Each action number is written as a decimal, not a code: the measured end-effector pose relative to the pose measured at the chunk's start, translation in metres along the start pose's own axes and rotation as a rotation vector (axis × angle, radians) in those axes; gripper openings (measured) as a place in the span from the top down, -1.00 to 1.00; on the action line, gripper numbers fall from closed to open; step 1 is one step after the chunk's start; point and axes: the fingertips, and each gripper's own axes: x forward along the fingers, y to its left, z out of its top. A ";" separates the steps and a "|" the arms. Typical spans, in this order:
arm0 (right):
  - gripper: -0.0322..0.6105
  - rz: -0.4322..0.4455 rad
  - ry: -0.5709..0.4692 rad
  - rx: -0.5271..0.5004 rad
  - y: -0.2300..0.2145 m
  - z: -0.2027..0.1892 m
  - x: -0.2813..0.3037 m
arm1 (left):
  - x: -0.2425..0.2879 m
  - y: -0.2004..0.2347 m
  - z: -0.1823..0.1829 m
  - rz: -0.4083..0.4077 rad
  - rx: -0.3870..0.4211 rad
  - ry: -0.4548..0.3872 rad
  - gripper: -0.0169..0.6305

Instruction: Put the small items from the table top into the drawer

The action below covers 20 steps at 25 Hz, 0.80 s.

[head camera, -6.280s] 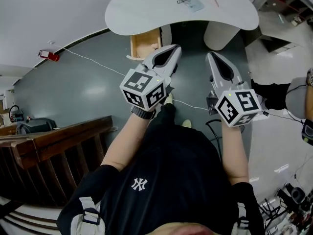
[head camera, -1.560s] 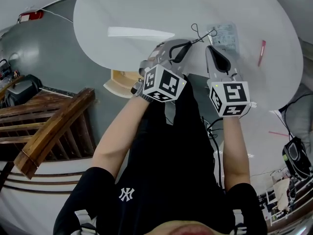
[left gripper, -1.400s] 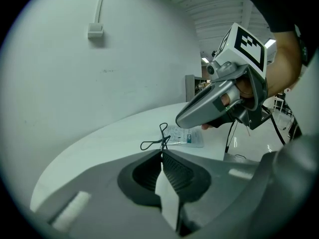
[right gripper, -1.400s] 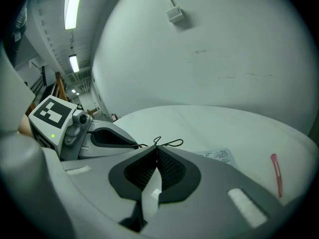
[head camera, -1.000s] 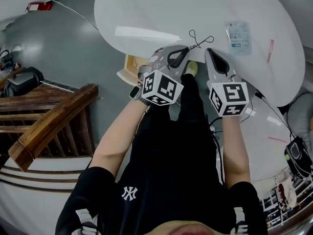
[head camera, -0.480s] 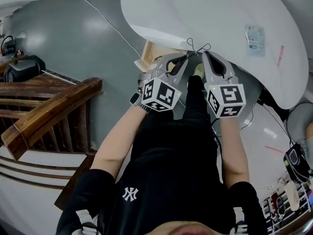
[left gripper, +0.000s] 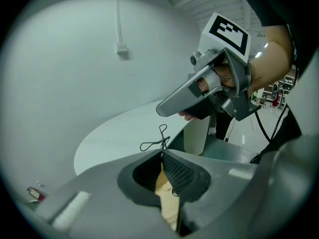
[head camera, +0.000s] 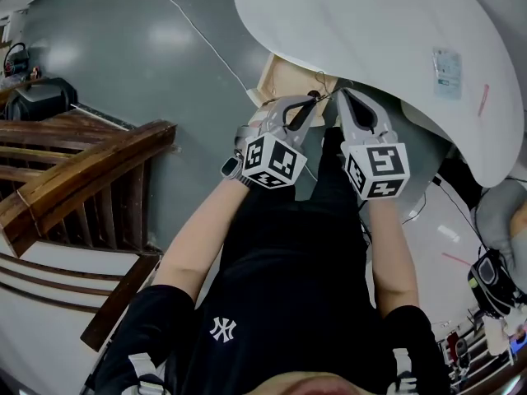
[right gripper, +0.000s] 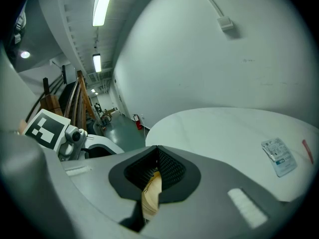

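Left tongs (left gripper: pixel 162 152) pinch a thin wire clip (left gripper: pixel 162 141) at its joint, apparently over the open drawer (head camera: pixel 284 85) under the bench (head camera: pixel 370 23). Right tongs (right gripper: pixel 157 148) are closed and empty. The clip is probably light, springy and snag-prone, so gripping the joint suits it.

Head view looks down; both gripper views share the table (head camera: pixel 370 23).

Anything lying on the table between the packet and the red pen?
No. In the right gripper view the table between the packet and the red pen is bare; the head view agrees.
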 end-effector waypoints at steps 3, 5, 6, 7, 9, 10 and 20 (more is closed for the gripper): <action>0.83 0.004 -0.002 -0.008 0.007 -0.004 0.003 | 0.000 0.000 -0.015 0.005 -0.003 0.018 0.91; 0.83 0.005 0.001 -0.010 0.010 -0.008 0.005 | 0.001 0.000 -0.025 0.011 -0.014 0.031 0.92; 0.83 0.004 0.003 -0.008 0.011 -0.012 0.007 | 0.001 0.000 -0.030 0.013 -0.020 0.037 0.91; 0.83 0.002 0.004 -0.005 0.012 -0.015 0.009 | 0.003 -0.001 -0.036 0.013 -0.027 0.044 0.91; 0.83 -0.002 0.002 0.004 0.014 -0.023 0.012 | 0.006 -0.003 -0.047 0.008 -0.042 0.061 0.91; 0.83 -0.003 0.001 0.008 0.015 -0.026 0.014 | 0.008 -0.003 -0.053 0.001 -0.050 0.070 0.91; 0.83 -0.014 0.024 0.037 0.016 -0.064 0.042 | 0.039 0.012 -0.102 -0.052 -0.110 0.175 0.91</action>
